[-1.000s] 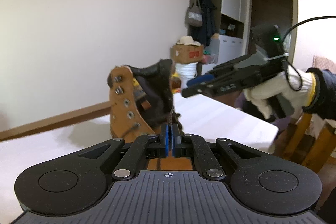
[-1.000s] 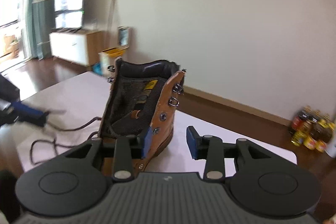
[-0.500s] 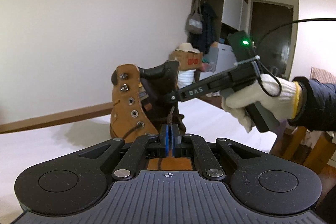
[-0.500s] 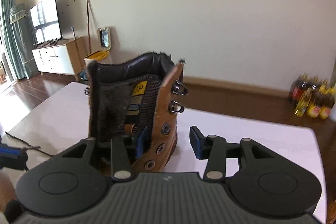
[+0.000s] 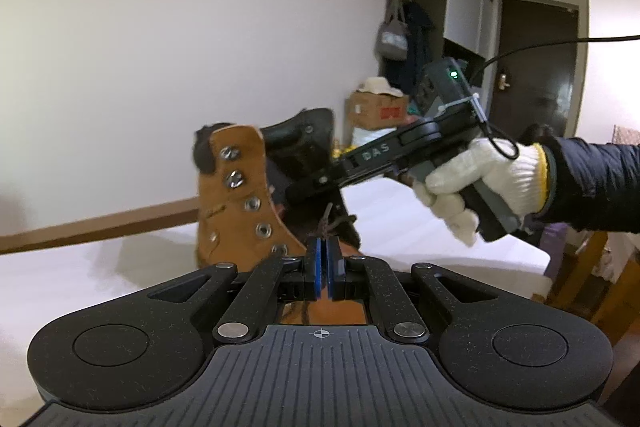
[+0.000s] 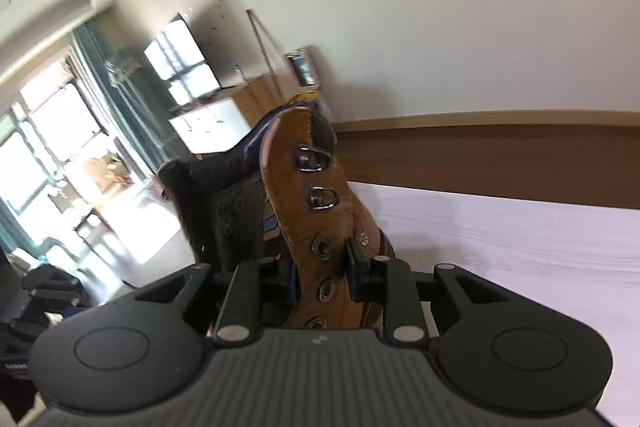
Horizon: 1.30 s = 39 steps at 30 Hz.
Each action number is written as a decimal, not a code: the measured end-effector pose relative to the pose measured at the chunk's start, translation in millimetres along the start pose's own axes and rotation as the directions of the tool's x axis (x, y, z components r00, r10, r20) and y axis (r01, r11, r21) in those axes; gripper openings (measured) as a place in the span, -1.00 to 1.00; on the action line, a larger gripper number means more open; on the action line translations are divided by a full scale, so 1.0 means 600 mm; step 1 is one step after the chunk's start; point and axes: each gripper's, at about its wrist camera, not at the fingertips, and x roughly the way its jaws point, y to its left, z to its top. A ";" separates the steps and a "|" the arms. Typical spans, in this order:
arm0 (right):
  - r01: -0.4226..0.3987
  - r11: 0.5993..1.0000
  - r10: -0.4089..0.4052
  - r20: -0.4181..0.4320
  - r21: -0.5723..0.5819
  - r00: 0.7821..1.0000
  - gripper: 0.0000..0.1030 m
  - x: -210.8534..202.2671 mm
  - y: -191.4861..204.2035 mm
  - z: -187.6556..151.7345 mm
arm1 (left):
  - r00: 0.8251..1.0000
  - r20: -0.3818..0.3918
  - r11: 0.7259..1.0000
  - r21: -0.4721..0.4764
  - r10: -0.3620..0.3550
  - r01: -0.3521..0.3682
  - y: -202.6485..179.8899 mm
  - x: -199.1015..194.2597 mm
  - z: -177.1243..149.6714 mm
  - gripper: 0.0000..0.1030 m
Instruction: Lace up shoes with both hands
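Note:
A tan lace-up boot [image 5: 240, 199] stands upright on the white table [image 5: 440, 231]. My left gripper [image 5: 322, 253] is shut on the brown lace [image 5: 326, 223], whose end sticks up above the blue pads, just in front of the boot. A white-gloved hand [image 5: 480, 179] holds my right gripper [image 6: 322, 267], which reaches in from the right. Its jaws are closing around the boot's eyelet flap [image 6: 316, 211]. The flap fills the gap between them, and both fingers [image 6: 356, 263] touch the leather. The boot's toe is hidden behind the left gripper.
The table's right edge [image 5: 536, 267] drops off beside wooden chair legs [image 5: 580, 275]. A wardrobe, a cardboard box [image 5: 376, 111] and a door stand behind the boot. The right wrist view is tilted and shows a cabinet [image 6: 216, 123] and bright windows.
My right gripper moved in onto the boot, rolled, and narrowed its jaws around the eyelet flap. My left gripper stayed put, shut on the lace.

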 end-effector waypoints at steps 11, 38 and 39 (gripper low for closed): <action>-0.237 0.969 0.226 -0.144 -0.067 0.963 -0.52 0.097 0.008 0.051 | 0.984 -0.091 0.987 0.059 0.156 -0.151 -0.027 0.040 0.038 -0.94; -0.239 0.894 0.099 -0.355 -0.379 0.930 -0.74 0.028 0.077 0.080 | 0.867 -0.337 0.929 0.093 0.368 -0.358 -0.082 0.088 0.070 -0.94; -0.247 0.894 0.108 -0.356 -0.373 0.928 -0.74 0.028 0.075 0.080 | 0.866 -0.342 0.930 0.091 0.365 -0.356 -0.081 0.088 0.070 -0.94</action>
